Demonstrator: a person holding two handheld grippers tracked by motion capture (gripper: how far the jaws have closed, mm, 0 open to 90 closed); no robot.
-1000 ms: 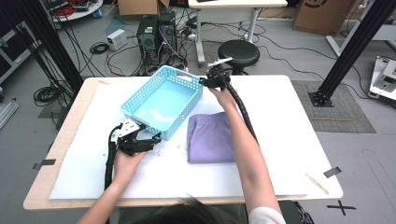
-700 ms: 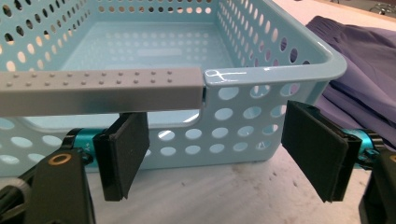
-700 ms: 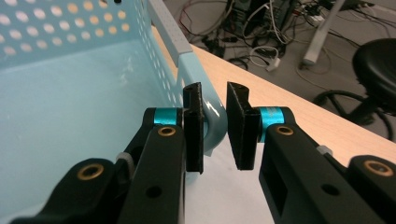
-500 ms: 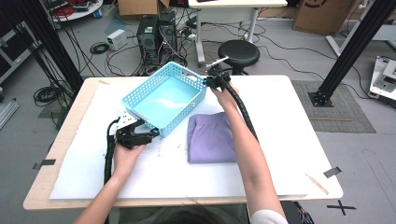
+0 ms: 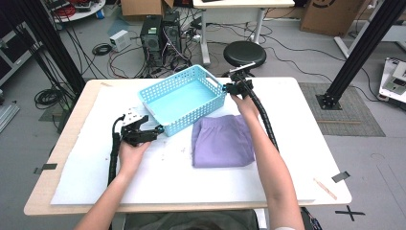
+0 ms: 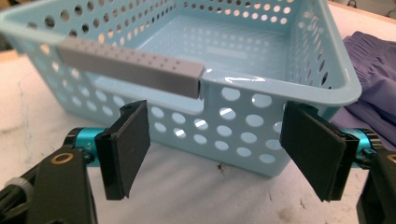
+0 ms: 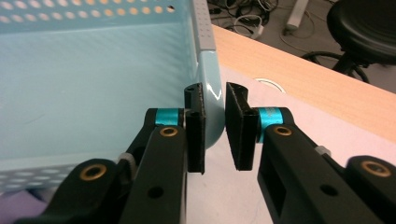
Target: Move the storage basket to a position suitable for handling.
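Even bright indoor light, soft shadows; high view slightly blurred.

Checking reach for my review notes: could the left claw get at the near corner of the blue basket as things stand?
Probably yes: the left claw stands open right before the blue basket, with bare table between its pads and the wall.

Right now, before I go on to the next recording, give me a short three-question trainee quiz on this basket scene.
1. True or false: the basket holds the purple cloth.
2. Which tool has a basket corner between its pads: left or right?
3. Fill in: the left tool's pads stand ____ in front of the basket.

Key: 1 false, the cloth lies on the table beside it; 2 right; 3 open.
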